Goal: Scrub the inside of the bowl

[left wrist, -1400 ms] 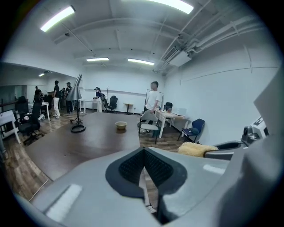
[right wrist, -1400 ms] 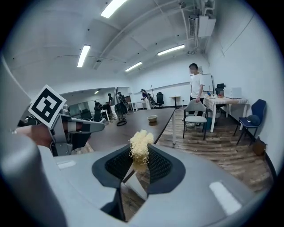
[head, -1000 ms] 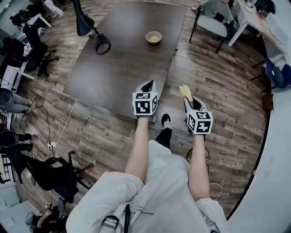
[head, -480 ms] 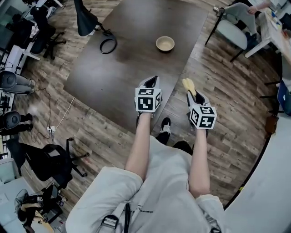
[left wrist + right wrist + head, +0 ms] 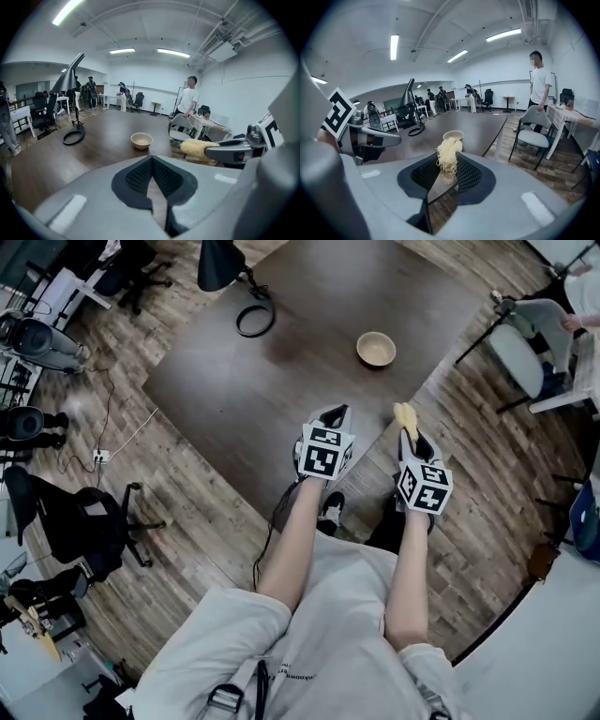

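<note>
Open office, dark table (image 5: 281, 362) on a wood floor. Bowl (image 5: 376, 349) sits upright on the table near its right edge, well apart from both grippers. Left gripper (image 5: 335, 414) is over the table, pads together, nothing between them. Right gripper (image 5: 410, 435) is just off the table edge, clamped on a yellow scrubber (image 5: 405, 414).

A small beige bowl (image 5: 376, 349) stands upright well ahead of the right gripper (image 5: 409, 435), whose jaws pinch a pale yellow fibrous scrubber (image 5: 405, 415).
</note>
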Tool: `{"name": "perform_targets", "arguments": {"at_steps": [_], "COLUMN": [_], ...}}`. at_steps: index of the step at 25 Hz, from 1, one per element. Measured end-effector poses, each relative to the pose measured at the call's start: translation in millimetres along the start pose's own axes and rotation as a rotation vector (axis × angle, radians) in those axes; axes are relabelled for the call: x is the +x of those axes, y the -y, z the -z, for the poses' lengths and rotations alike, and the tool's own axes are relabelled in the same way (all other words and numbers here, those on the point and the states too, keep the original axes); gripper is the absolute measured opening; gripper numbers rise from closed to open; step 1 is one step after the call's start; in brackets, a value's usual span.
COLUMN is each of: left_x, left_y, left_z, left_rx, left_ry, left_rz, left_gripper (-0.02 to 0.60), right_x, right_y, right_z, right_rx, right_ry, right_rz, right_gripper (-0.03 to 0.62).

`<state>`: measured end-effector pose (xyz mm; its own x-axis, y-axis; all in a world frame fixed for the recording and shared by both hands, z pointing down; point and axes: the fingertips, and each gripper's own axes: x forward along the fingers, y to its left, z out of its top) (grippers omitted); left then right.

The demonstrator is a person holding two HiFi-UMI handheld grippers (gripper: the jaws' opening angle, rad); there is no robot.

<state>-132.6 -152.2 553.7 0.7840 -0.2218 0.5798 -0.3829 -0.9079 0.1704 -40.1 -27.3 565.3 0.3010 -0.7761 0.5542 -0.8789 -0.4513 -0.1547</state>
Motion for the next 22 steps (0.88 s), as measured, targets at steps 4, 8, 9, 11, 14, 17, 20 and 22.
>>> {"name": "perform_targets", "arguments": {"at_steps": [4, 8, 9, 11, 14, 17, 20, 22], "left_x": [19.4, 55.6, 64.4, 78.7, 93.9, 105.9, 115.4, 124.6], "left_y": [8.1, 32.8, 34.3, 31.0, 21.8, 10.7, -0.2, -5.6], "left_z": [-15.6, -35.2, -39.4, -47.4, -67.3, -75.9, -73.2, -69.6], "left_rx": [0.059, 0.055, 0.048, 0.027, -0.023, -0.105, -0.218, -0.268], "left_ry": [-0.021, -0.036, -0.036, -0.032, -0.002, 0.020, 0.019, 0.012], "left_rz": [-0.073, -0.088, -0.103, -0.150, -0.232, -0.306, -0.365, -0.387], "left_gripper": [0.000, 0.000, 0.000, 0.000, 0.000, 0.000, 0.000, 0.000], "right_x": [47.0, 82.0, 89.7, 104.8, 124.2, 130.9, 134.3, 137.3], "right_y": [4.8, 21.6, 25.8, 32.4, 42.2, 55.8, 68.2, 76.0], "right_z": [-24.5, -48.0, -54.9, -69.3, -94.0, -112.6, -122.3, -124.7], "right_rx": [0.023, 0.000, -0.013, -0.039, -0.081, -0.121, -0.171, -0.199], "right_ry": [0.012, 0.002, 0.002, 0.002, -0.002, -0.014, -0.030, -0.040], "right_rz": [-0.101, -0.185, -0.209, -0.261, -0.340, -0.399, -0.453, -0.479], "right_gripper": [0.120, 0.120, 0.120, 0.120, 0.120, 0.120, 0.120, 0.120]}}
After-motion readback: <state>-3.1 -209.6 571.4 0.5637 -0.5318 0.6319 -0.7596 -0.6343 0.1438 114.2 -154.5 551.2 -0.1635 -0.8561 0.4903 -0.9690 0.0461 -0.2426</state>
